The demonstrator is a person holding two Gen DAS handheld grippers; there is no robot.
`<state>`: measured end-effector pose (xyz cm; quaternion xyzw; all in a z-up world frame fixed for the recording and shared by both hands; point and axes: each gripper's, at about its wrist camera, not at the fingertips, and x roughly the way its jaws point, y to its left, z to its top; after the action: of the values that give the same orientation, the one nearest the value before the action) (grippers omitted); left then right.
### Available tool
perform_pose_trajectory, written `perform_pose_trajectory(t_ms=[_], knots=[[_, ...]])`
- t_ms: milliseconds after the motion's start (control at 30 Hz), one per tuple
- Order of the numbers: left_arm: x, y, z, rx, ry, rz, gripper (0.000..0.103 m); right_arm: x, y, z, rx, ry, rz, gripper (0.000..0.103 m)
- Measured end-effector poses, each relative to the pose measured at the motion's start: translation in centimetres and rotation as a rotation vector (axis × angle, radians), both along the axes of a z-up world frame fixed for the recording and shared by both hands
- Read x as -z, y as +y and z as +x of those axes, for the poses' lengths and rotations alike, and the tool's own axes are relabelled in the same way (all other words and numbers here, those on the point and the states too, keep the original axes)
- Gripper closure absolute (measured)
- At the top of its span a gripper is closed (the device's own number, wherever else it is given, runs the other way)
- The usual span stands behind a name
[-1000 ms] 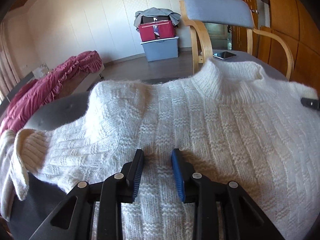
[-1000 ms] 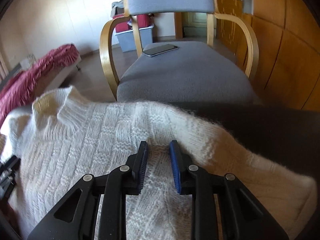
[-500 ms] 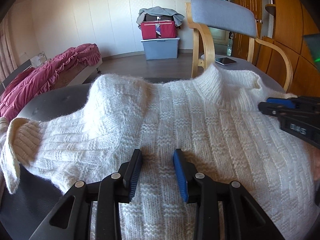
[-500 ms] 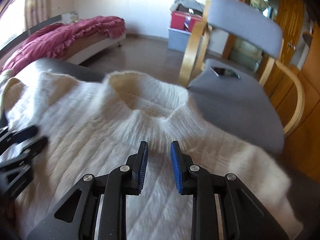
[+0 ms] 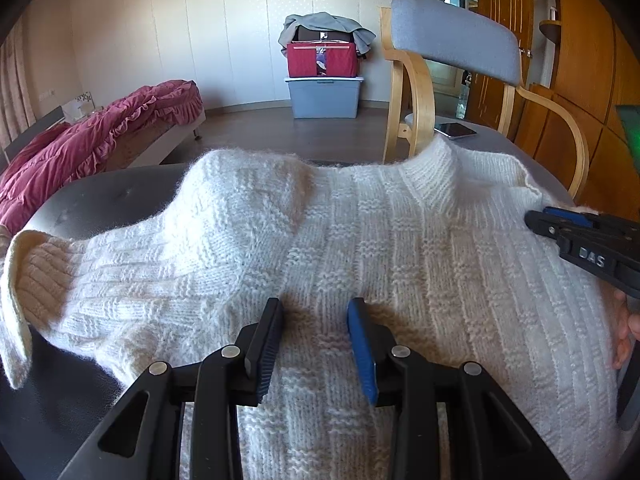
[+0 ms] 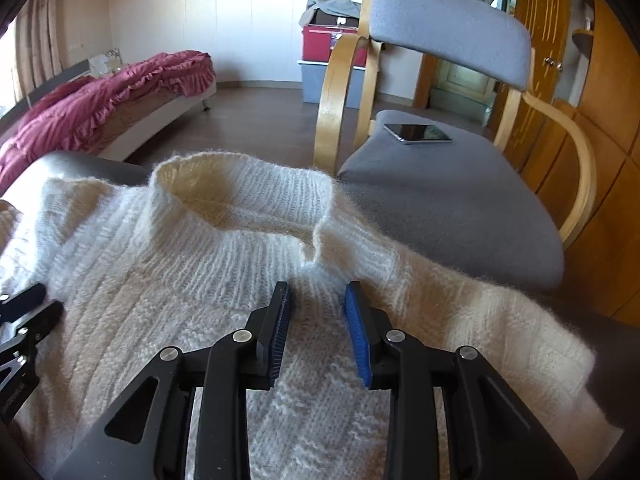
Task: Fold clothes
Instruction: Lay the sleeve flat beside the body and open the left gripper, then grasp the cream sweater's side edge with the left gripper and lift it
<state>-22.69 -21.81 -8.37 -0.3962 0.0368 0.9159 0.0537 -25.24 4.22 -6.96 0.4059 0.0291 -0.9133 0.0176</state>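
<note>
One cream cable-knit sweater (image 5: 400,264) is all the folding work in view, spread across a dark grey padded surface (image 5: 100,204) with its ribbed collar (image 6: 240,204) toward twelve o'clock. In the left wrist view a sleeve (image 5: 132,276) runs out toward nine o'clock, its ribbed cuff (image 5: 24,276) turned up at the edge of the surface; in the right wrist view the other side of the garment trails off toward four o'clock, bunched and not squared.

The left gripper (image 5: 316,332) sits low over the chest of the knit, jaws parted with nothing between them. The right gripper (image 6: 318,316) hovers just below the collar at the shoulder, jaws likewise apart and holding nothing.

As a judgement: the body lies mostly flat, front or back up I cannot tell, and no crease or doubled-over layer shows, so the sweater reads as laid out rather than folded. Sleeves and body would have to be brought in before it counts as folded. Whether other clothes have been dealt with cannot be told.

Beyond, at one o'clock, a grey-cushioned armchair (image 6: 460,200) holds a phone (image 6: 418,133).
</note>
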Motion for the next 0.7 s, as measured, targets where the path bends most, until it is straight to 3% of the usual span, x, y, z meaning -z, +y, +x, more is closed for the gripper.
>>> perform_pose_trajectory(t_ms=[167,333,367,433,467,500,567,700], knots=[[0.0,-0.2,0.0,0.001,-0.002,0.010,0.069,-2.0,-0.8,5.8,-0.058,0.022,-0.007,0.071],[-0.9,-2.1,1.1,0.017,-0.019,0.040,0.069,-1.7,-1.3,12.2,-0.075,-0.027,0.070,0.071],[-1.1,-2.5,1.4,0.021,-0.023,0.048,0.069,-1.4,-1.0,13.0,-0.058,-0.044,0.072,0.068],[-1.5,-3.4,2.0,0.028,-0.031,0.063,0.069,-0.2,0.2,13.8,-0.004,-0.053,0.088,0.051],[-1.7,-3.9,2.3,0.032,-0.035,0.070,0.069,0.0,1.0,13.9,0.027,-0.044,0.066,0.037],[-1.9,-4.3,2.6,0.036,-0.039,0.078,0.069,0.1,1.7,14.0,0.058,-0.036,0.042,0.031],[-2.3,-5.2,3.2,0.043,-0.047,0.092,0.069,0.3,2.9,13.5,0.076,-0.045,-0.025,0.029],[-3.0,-7.1,4.4,0.054,-0.062,0.124,0.069,0.5,2.8,13.5,0.084,-0.033,-0.007,0.030]])
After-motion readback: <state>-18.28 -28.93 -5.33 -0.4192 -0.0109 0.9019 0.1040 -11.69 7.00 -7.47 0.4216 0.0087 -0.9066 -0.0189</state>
